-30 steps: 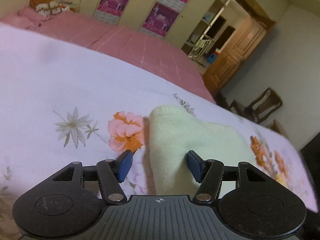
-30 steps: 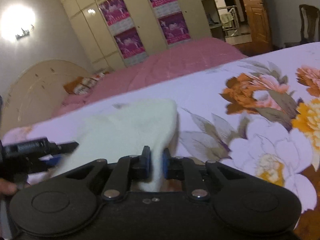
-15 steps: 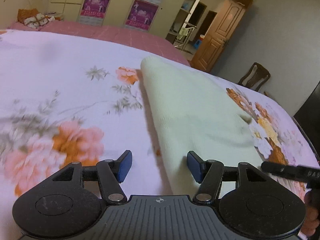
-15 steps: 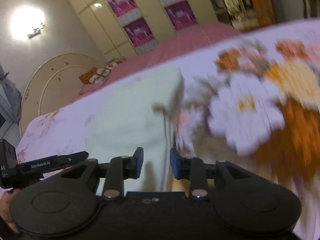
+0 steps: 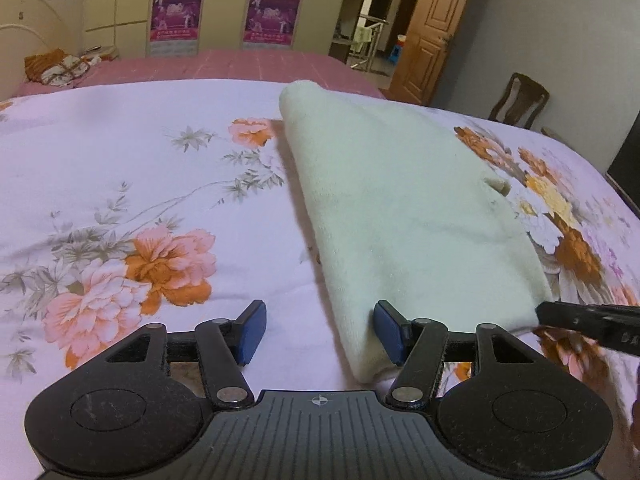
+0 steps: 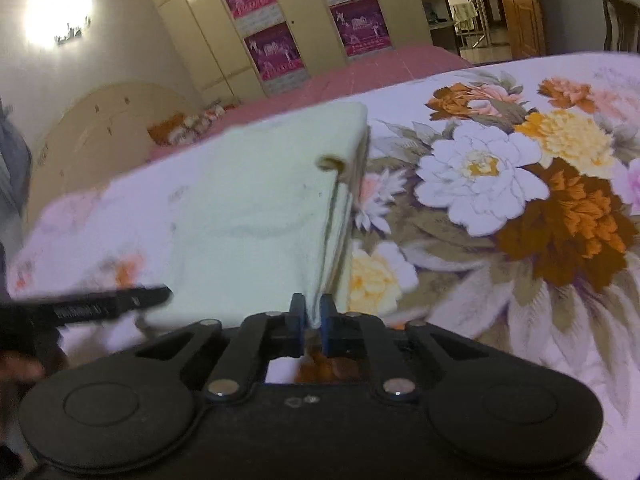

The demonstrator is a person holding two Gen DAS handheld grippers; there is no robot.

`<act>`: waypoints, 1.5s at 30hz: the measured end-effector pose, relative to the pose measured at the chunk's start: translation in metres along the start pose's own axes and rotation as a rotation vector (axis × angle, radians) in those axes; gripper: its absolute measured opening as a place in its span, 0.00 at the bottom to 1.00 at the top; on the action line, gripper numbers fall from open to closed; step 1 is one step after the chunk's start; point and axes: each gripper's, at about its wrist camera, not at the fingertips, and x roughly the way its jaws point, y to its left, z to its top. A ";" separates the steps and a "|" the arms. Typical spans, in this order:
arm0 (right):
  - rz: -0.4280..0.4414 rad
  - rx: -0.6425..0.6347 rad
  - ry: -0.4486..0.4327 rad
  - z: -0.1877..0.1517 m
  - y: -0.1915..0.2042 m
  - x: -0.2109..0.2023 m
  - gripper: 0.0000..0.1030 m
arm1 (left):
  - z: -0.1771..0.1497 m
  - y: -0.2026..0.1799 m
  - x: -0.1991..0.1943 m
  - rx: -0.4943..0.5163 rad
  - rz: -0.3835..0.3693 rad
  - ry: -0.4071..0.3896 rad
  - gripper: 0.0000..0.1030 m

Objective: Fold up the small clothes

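Your right gripper (image 6: 311, 320) pinched the folded cloth (image 6: 256, 216) on the bed (image 6: 520, 300); your left gripper (image 5: 318, 332) fingers stood apart astride its near corner.

Folded cloth (image 5: 404, 208) on bedspread (image 5: 120, 160), second bed (image 5: 248, 64) behind, wardrobe (image 5: 224, 4) at back, chair (image 5: 520, 100) far right

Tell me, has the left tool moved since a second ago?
Yes. The left tool drew back along the pale cloth, away from the pink blanket.
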 end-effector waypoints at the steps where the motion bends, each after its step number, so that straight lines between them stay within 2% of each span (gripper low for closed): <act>1: -0.006 -0.010 -0.008 -0.003 0.000 0.001 0.08 | 0.000 -0.001 -0.002 0.004 -0.001 0.001 0.59; 3: -0.014 0.015 -0.016 -0.002 -0.001 0.001 0.09 | 0.002 0.000 -0.008 -0.013 -0.010 -0.001 0.59; 4: -0.024 0.029 -0.030 0.001 -0.002 -0.001 0.21 | 0.004 0.003 -0.012 -0.034 -0.025 -0.013 0.59; 6: -0.004 0.081 -0.092 0.008 -0.009 -0.012 0.24 | 0.007 0.011 -0.019 -0.078 -0.069 -0.060 0.61; 7: 0.021 0.117 -0.113 0.012 -0.016 -0.016 0.28 | 0.011 0.016 -0.021 -0.115 -0.089 -0.082 0.78; 8: 0.046 0.153 -0.125 0.016 -0.023 -0.017 0.32 | 0.014 0.021 -0.021 -0.149 -0.098 -0.100 0.86; 9: 0.067 0.196 -0.131 0.021 -0.031 -0.014 0.42 | 0.019 0.025 -0.019 -0.181 -0.113 -0.117 0.86; 10: 0.083 0.236 -0.128 0.027 -0.038 -0.010 0.46 | 0.023 0.028 -0.015 -0.204 -0.133 -0.122 0.86; 17: 0.195 0.365 -0.119 0.066 -0.068 0.039 0.47 | 0.042 0.039 0.028 -0.330 -0.217 -0.065 0.83; 21: 0.238 0.373 -0.088 0.080 -0.073 0.063 0.59 | 0.046 0.044 0.049 -0.415 -0.303 -0.035 0.79; 25: 0.282 0.366 -0.020 0.083 -0.074 0.085 0.58 | 0.051 0.045 0.066 -0.458 -0.344 -0.021 0.78; 30: 0.307 0.337 -0.008 0.081 -0.069 0.094 0.58 | 0.061 0.039 0.080 -0.430 -0.346 -0.019 0.78; 33: 0.314 0.310 -0.004 0.083 -0.064 0.098 0.57 | 0.070 0.032 0.083 -0.380 -0.322 -0.007 0.77; 35: 0.314 0.286 0.009 0.087 -0.060 0.098 0.57 | 0.073 0.028 0.082 -0.356 -0.311 0.007 0.73; 37: 0.331 0.279 0.027 0.090 -0.062 0.094 0.55 | 0.073 0.033 0.081 -0.370 -0.341 0.011 0.73; 40: 0.347 0.308 0.038 0.089 -0.075 0.088 0.53 | 0.072 0.041 0.083 -0.383 -0.355 0.023 0.68; 45: 0.383 0.367 0.054 0.093 -0.085 0.103 0.50 | 0.075 0.035 0.088 -0.353 -0.336 0.018 0.68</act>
